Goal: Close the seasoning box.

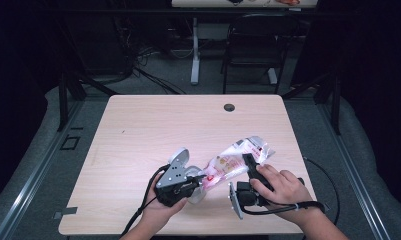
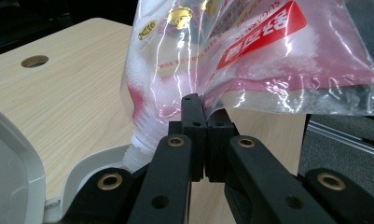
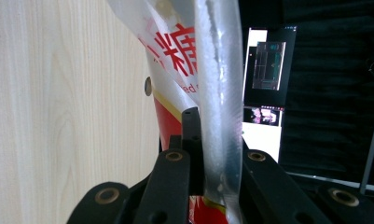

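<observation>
Black jaws of the left tongs point(image 2: 199, 140) fill the foreground of the left gripper view, pressed flat together on a fold of film at the lower end of the sugar pouch point(image 2: 250, 56), just beside its white threaded spout point(image 2: 137, 154). That spout points down toward a pale grey bowl point(image 2: 17, 158) whose rim sits right under it. From above, the pouch point(image 1: 233, 162) hangs slanted over the near half of the counter point(image 1: 153, 125), low end at the left tongs point(image 1: 200, 181), high end at the right tongs point(image 1: 249, 164). Those too are clamped, on the pouch's sealed top edge point(image 3: 219, 116).

As I judge it, the lifting and tilting are done and the spout looks uncapped, though no sugar can be seen running. What remains is probably the pour itself, then setting the pouch back down.
</observation>
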The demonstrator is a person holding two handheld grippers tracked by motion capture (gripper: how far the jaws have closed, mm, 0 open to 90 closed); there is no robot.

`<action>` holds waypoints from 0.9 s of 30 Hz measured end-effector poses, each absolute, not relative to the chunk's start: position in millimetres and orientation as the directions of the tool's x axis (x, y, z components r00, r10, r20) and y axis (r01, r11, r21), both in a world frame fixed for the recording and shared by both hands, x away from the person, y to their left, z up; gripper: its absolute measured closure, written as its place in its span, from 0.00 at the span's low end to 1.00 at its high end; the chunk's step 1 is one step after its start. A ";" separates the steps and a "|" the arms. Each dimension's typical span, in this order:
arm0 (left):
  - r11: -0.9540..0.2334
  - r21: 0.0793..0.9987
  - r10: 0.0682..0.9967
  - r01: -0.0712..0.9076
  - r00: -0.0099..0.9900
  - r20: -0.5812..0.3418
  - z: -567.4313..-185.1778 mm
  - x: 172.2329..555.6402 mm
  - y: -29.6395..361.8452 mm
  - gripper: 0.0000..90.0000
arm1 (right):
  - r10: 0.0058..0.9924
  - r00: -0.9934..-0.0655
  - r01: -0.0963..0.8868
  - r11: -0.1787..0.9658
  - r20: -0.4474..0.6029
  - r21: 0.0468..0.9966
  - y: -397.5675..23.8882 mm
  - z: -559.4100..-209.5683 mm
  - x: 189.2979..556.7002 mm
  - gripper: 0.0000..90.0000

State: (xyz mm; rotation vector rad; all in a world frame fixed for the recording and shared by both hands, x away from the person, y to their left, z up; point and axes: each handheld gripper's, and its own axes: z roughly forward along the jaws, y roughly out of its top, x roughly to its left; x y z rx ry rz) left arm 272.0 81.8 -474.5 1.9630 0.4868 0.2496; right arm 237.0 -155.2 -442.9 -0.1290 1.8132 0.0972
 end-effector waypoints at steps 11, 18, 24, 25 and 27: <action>-0.365 0.904 0.438 0.221 0.898 -0.043 -472.4 271.8 79.3 1.00 | 0.031 -0.274 -0.120 0.991 -0.961 0.066 -162.5 -446.6 236.6 0.96; -0.356 0.908 0.443 0.220 0.896 -0.043 -471.4 273.3 78.4 1.00 | 0.073 -0.296 -0.096 0.990 -0.952 0.106 -166.7 -449.1 237.5 0.96; -0.354 0.909 0.443 0.219 0.895 -0.043 -470.2 273.5 78.1 1.00 | 0.122 -0.310 -0.093 0.983 -0.943 0.158 -170.1 -453.8 238.2 0.96; -0.348 0.911 0.442 0.221 0.895 -0.048 -470.0 273.3 77.7 1.00 | 0.137 -0.309 -0.096 0.980 -0.941 0.174 -170.9 -454.7 238.6 0.96; -0.351 0.911 0.440 0.215 0.897 -0.042 -468.8 273.4 78.0 1.00 | 0.149 -0.311 -0.087 0.979 -0.939 0.184 -171.6 -454.2 238.2 0.96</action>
